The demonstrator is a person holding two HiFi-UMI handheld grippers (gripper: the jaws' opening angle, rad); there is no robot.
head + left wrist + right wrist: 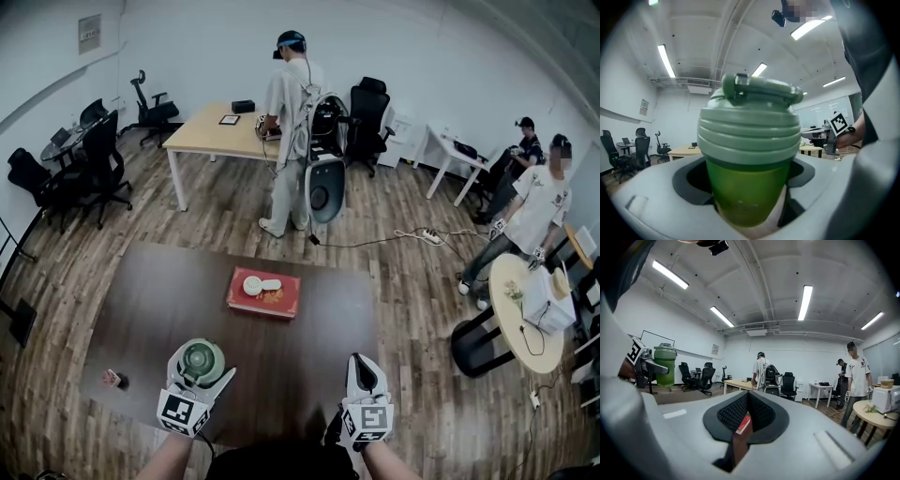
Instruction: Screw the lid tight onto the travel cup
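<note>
green plastic fills the left gripper view: the translucent body of the travel cup sits between the jaws of the left gripper, both pads pressed on its sides, cup upright.

- left tool: clamped on the cup body below the lid, holding it above the near left part of the dark table.
- lid: paler green, ribbed, with a flip catch on top. it sits on the cup mouth and looks level, with no gap at the dark band under it. whether the thread is fully run down can't be told from so close.
- right gripper: jaws brought together with nothing between them; through the slit only the table and the red box show. it hovers at the near right, well apart from cup and lid.
- further out: the red box lies mid-table with a white item on top; a small object sits near the left edge.

progress, as a judgement: lid placed and seated, cup braced. the right tool is off the lid, so no twisting is under way. left to do, if not tight: open the right jaws, take the lid, turn it against the held cup.
</note>
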